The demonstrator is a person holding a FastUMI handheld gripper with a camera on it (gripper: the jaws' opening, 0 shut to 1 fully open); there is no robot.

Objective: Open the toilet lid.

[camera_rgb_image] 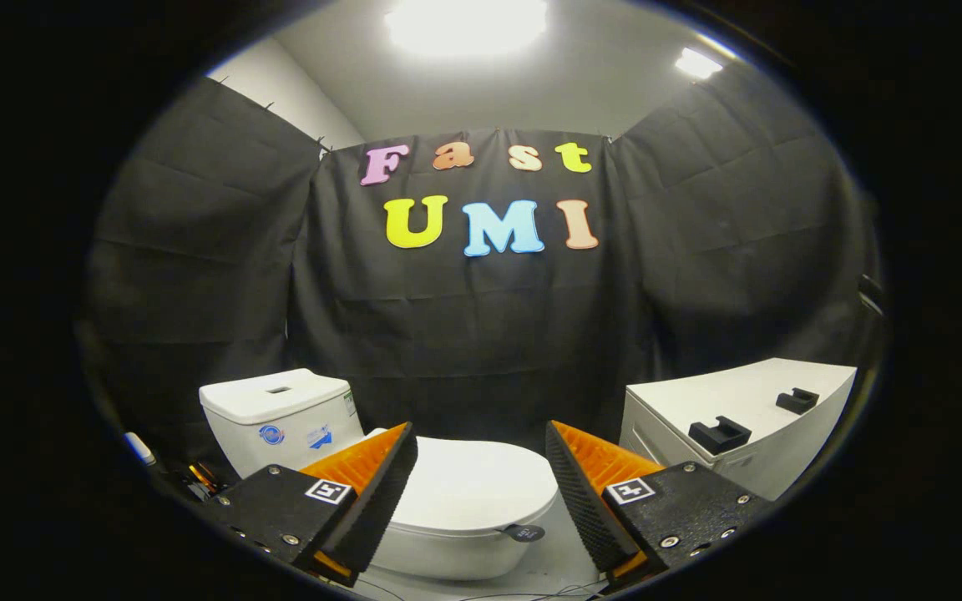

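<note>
Tongs (481, 492) spread, empty, above toilet lid (468, 488): closed, likely stiff, light, slippery; best hooked under front edge.

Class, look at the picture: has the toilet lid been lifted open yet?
No. The toilet lid lies flat and closed on the bowl, beyond the open gripper, whose fingers touch nothing.

Harsh glare from ceiling light (466, 23) overhead, dim black booth below, heavy fisheye bending at edges.

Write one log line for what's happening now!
gripper: open, holding nothing | toilet lid: closed, between and beyond fingers | tank: behind | step: approach
</note>
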